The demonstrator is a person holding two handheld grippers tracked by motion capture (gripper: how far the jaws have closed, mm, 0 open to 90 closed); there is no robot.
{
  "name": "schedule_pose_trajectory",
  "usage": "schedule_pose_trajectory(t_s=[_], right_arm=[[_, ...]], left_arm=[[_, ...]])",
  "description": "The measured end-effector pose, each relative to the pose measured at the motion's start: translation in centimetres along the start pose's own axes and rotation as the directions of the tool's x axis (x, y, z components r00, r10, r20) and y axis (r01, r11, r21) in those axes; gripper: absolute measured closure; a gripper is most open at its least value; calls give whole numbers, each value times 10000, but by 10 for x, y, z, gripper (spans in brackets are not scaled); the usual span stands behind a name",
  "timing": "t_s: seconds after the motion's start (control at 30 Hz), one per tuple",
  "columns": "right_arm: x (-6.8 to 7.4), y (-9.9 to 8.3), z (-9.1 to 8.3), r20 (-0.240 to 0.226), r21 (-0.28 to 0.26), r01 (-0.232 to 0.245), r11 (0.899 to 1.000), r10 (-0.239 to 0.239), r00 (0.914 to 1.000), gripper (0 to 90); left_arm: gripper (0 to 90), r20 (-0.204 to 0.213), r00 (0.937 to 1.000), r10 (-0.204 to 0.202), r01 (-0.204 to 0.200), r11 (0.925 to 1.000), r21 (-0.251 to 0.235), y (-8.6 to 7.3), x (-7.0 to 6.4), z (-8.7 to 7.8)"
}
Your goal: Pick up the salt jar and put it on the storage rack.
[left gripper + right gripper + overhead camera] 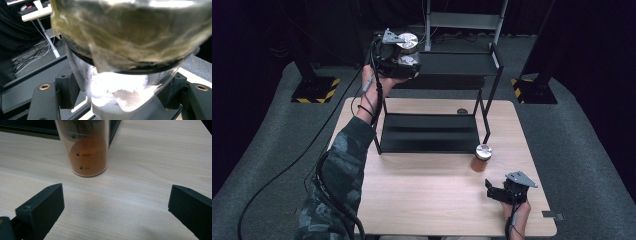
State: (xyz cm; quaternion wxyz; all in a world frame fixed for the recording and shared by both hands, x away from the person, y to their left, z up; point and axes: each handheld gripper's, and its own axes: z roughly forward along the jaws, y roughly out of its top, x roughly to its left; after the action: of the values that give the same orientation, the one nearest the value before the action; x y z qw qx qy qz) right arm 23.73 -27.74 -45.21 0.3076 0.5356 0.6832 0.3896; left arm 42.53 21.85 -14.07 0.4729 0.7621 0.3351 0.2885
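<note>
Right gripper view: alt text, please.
A clear jar holding orange powder, with printed volume marks, stands on the wooden table ahead of the open right gripper. Its two black jaws stand wide apart, touching nothing.

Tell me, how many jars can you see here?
2. One jar, with pale contents, is held in the left gripper above the rack's upper shelf. The other, an orange-filled jar, stands on the table ahead of the open right gripper. Others may be hidden.
</note>
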Motion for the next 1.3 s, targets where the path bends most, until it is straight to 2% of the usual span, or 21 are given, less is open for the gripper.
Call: schedule_pose_trajectory(t_s=[0.1, 0.7, 1.13, 1.3], right_arm=[[0, 0, 0, -7, 9, 12, 10000, -12, 10000, 0], [0, 0, 0, 4, -3, 32, 10000, -32, 10000, 0], [0, 0, 0, 3, -3, 65, 10000, -65, 10000, 0], [1, 0, 0, 7, -16, 65, 10000, -65, 10000, 0]], left_arm=[[304, 117, 9999, -68, 67, 9999, 87, 5, 3, 4], [304, -105, 9995, -296, 301, 9981, 536, 27, 9, 26], [304, -256, 9960, -862, 878, 9937, 697, 31, 15, 45], [304, -371, 9956, -857, 886, 9926, 825, 30, 14, 51]])
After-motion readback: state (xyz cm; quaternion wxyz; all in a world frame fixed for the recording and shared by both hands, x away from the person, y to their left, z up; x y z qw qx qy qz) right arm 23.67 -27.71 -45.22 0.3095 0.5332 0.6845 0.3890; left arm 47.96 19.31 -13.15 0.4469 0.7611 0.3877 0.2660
